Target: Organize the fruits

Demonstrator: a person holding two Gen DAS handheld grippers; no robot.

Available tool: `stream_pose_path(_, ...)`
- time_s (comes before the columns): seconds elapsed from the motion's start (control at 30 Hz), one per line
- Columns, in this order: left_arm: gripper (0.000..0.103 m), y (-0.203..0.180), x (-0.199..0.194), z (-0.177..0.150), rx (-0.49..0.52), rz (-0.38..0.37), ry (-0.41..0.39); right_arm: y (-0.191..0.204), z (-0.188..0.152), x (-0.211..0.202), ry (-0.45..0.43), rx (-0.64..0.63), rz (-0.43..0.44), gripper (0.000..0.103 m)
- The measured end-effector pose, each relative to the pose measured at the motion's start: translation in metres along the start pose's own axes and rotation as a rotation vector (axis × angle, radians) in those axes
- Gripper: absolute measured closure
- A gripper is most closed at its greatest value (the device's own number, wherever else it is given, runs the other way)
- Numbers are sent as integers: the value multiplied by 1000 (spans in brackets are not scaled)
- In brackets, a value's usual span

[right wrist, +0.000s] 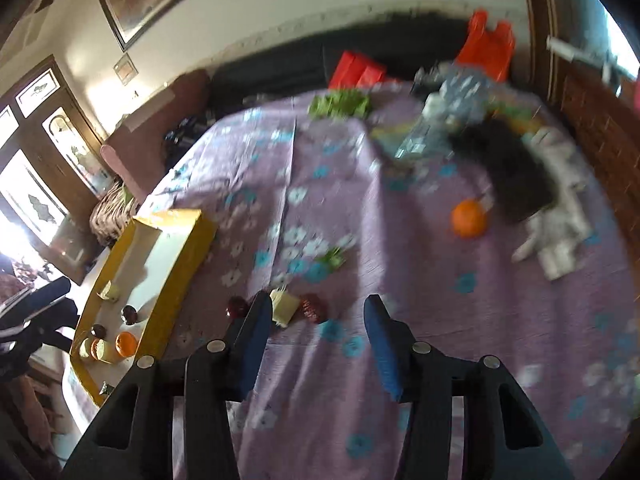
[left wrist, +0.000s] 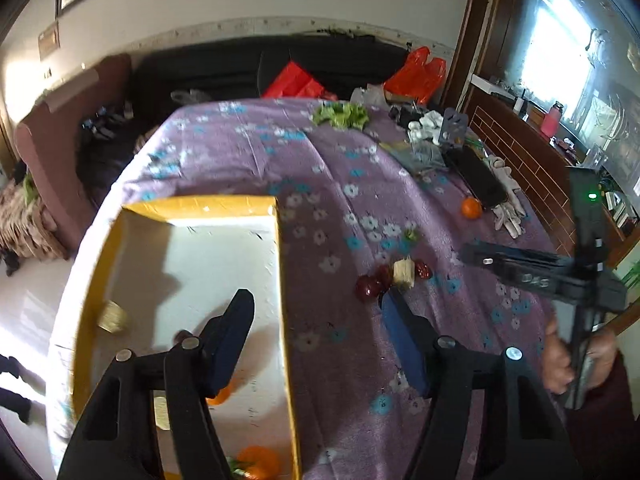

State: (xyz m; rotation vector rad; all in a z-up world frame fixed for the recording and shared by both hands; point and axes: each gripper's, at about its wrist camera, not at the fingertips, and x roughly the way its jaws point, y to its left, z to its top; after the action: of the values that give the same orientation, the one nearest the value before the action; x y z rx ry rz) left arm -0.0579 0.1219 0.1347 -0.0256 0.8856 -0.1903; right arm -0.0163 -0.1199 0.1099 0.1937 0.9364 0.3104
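Observation:
A yellow box (left wrist: 282, 264) with a white floor holds oranges (left wrist: 260, 466), a pale chunk (left wrist: 112, 316) and dark fruit. My left gripper (left wrist: 316, 300) is open and straddles the box's right wall from above, pinching nothing. On the purple flowered cloth lie two dark red fruits (left wrist: 368, 286), a pale yellow chunk (left wrist: 402, 273) and a lone orange (left wrist: 471, 208). My right gripper (right wrist: 317, 302) is open over the cloth. In its view a red fruit (right wrist: 312, 308) and the pale chunk (right wrist: 285, 306) lie between its fingers, untouched by the right pad. Another red fruit (right wrist: 236, 306) sits left of it.
A black phone (left wrist: 476, 176), white gloves (left wrist: 508, 208), green leaves (left wrist: 340, 114) and clutter lie at the cloth's far right. Red bags (left wrist: 416, 74) rest on the dark sofa behind. A small green piece (left wrist: 410, 235) lies mid-cloth. A hand (left wrist: 560, 360) grips the right tool's handle.

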Motion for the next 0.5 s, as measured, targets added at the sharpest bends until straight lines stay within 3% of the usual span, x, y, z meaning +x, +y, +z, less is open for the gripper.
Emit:
stream_pose_path(0.17, 37, 7, 17, -3, -24, 15, 18, 18, 0, 53, 83, -3, 41, 51)
stream_pose_path(0.3, 37, 9, 20, -4, -23, 13, 5, 26, -1, 83, 112, -27, 26, 51)
stream_pose_path(0.5, 37, 8, 28, -9, -29, 17, 26, 51, 0, 97, 84, -163, -131, 52)
